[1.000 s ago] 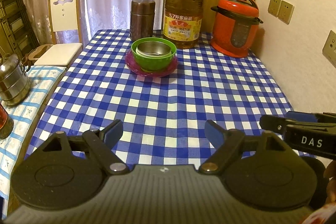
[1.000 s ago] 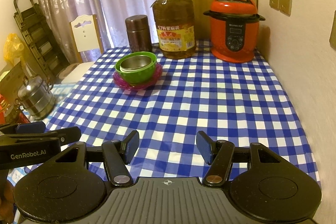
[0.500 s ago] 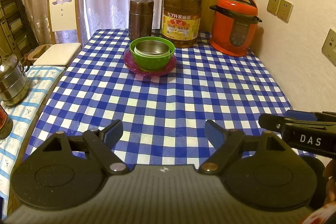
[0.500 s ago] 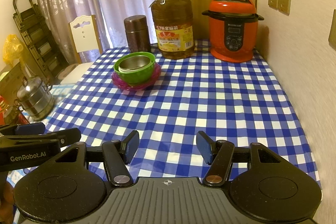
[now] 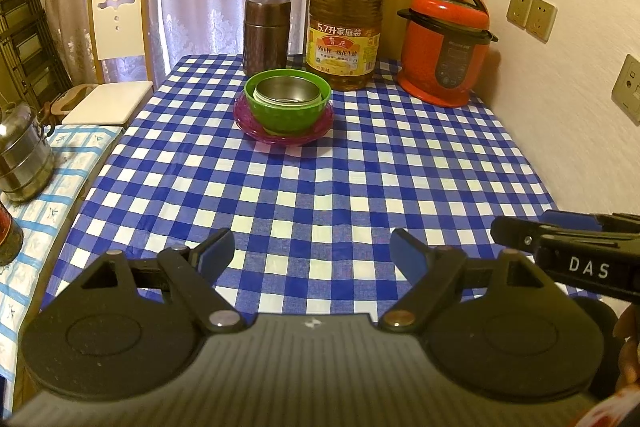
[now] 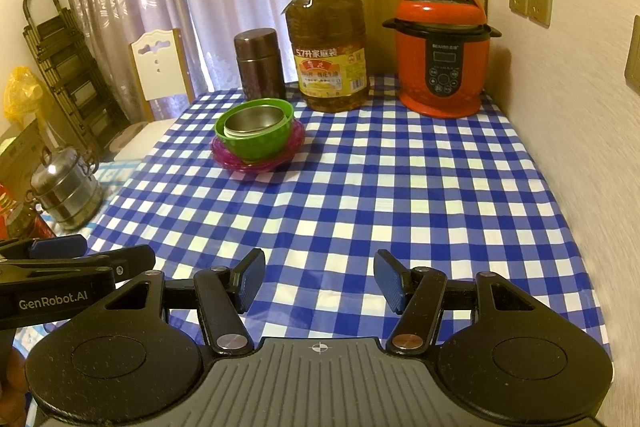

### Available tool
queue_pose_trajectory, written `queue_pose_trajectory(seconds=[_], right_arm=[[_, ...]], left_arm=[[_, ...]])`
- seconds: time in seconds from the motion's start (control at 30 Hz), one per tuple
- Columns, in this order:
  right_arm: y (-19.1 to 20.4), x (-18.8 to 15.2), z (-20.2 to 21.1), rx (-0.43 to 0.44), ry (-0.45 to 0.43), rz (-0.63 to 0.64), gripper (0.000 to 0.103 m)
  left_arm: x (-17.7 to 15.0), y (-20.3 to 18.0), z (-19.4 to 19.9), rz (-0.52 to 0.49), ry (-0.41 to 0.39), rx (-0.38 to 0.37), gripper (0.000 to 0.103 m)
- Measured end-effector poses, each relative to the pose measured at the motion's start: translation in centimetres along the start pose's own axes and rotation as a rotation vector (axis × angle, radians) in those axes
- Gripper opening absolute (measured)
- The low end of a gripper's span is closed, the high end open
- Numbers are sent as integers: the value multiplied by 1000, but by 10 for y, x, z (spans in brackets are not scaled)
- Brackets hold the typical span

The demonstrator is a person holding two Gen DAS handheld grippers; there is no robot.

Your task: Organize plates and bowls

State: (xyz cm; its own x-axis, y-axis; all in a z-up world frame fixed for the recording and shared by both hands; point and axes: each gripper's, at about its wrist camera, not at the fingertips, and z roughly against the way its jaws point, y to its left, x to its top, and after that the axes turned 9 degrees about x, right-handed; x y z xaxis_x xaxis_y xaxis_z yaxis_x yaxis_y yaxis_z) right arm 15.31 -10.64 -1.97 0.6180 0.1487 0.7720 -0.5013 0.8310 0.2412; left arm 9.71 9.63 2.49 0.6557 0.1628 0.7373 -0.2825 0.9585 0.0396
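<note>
Blue-and-white checked cloth covers the bench (image 5: 320,187), which stands against a wall on its right side. At the far end stand a brown canister (image 5: 267,29), a large oil bottle (image 5: 344,23) and a red pressure cooker (image 5: 444,47). Just in front of the canister, the stack is assembled: a steel bowl (image 5: 287,91) nested inside a green bowl (image 5: 288,113), which sits on a purple plate (image 5: 280,137). The left claw (image 5: 312,251) is spread wide and holds nothing. The right claw (image 6: 319,281) stands moderately apart, also holding nothing. Both claws hover over the near edge of the bench, well apart from the stack.
</note>
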Motion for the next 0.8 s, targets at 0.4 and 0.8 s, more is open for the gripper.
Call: queue_pose_trajectory(seconds=[0.4,0.8], right_arm=[[-2,0,0,0,0,-1,60],[-2,0,0,0,0,-1,60]], left_arm=[[0,0,-1,0,1,-1,84],[0,1,-1,0,2,0,84]])
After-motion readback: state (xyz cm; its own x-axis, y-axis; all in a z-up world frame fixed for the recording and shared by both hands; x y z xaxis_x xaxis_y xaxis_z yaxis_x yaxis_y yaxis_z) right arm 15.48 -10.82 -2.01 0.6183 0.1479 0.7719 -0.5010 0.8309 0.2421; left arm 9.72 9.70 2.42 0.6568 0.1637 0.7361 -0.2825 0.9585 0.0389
